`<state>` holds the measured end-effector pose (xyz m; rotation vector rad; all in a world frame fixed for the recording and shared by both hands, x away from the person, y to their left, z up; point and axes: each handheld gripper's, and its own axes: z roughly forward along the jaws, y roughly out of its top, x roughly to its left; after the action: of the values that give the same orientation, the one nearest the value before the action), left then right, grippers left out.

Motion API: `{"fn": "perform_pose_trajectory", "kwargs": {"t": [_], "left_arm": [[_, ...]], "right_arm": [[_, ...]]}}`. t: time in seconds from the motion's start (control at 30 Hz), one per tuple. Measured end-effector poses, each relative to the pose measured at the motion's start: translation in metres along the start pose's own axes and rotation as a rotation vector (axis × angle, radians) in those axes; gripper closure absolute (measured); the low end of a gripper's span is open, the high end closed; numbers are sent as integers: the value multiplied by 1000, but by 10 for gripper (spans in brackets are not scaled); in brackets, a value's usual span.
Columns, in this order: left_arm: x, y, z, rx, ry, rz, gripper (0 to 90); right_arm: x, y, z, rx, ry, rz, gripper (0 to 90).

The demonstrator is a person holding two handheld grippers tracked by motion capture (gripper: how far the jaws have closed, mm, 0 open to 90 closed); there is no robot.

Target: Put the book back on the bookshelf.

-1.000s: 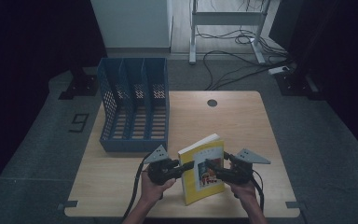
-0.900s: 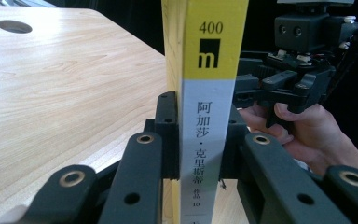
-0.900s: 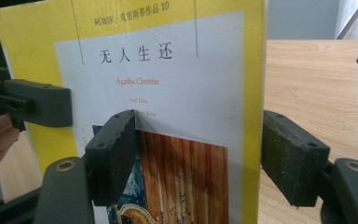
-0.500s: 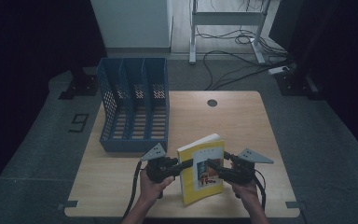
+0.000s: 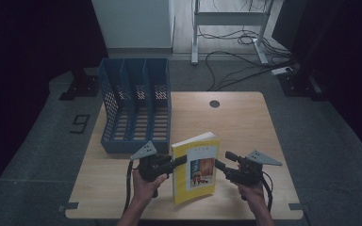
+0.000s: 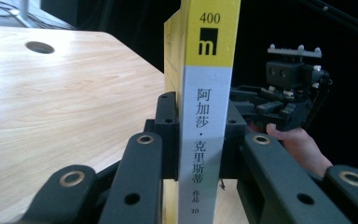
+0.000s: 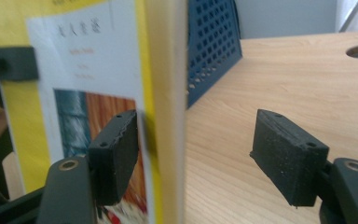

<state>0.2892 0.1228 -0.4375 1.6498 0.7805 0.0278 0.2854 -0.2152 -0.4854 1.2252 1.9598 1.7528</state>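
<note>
Left gripper [image 5: 181, 161] clenches the yellow book [image 6: 205, 107] (spine "400", seemingly "m"); right gripper [image 7: 205, 158] released.

One book [image 5: 195, 168]. One blue file rack [image 5: 135, 106], three slots. Two grippers: left [image 5: 181, 161], right [image 5: 218, 165]. One counter [image 5: 235, 122], one round hole [image 5: 214, 103] at far side.

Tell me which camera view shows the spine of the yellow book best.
The left gripper view: the book's spine faces the camera squarely, its print sharp, clamped between the left gripper jaws. The high view shows the front cover of the book from above, with the spine edge-on. The right gripper view shows the cover and page edge.
</note>
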Motion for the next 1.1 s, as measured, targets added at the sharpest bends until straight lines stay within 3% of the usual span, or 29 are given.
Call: {"fn": "perform_pose_trajectory", "kwargs": {"t": [0.2, 0.37, 0.63, 0.9, 1.1], "left_arm": [[2, 7, -5, 7, 40, 1, 754], [-4, 12, -5, -7, 60, 16, 753], [2, 18, -3, -8, 66, 6, 754], [2, 21, -5, -23, 91, 4, 754], [-1, 24, -11, -46, 91, 4, 754]], "right_arm": [[-3, -10, -10, 35, -56, -14, 304], [-14, -21, -14, 67, -112, -7, 304], [-28, -36, -3, 138, -155, 1, 302], [-28, -38, 0, 164, -171, 3, 303], [-33, -42, 2, 208, -227, 21, 303]]}}
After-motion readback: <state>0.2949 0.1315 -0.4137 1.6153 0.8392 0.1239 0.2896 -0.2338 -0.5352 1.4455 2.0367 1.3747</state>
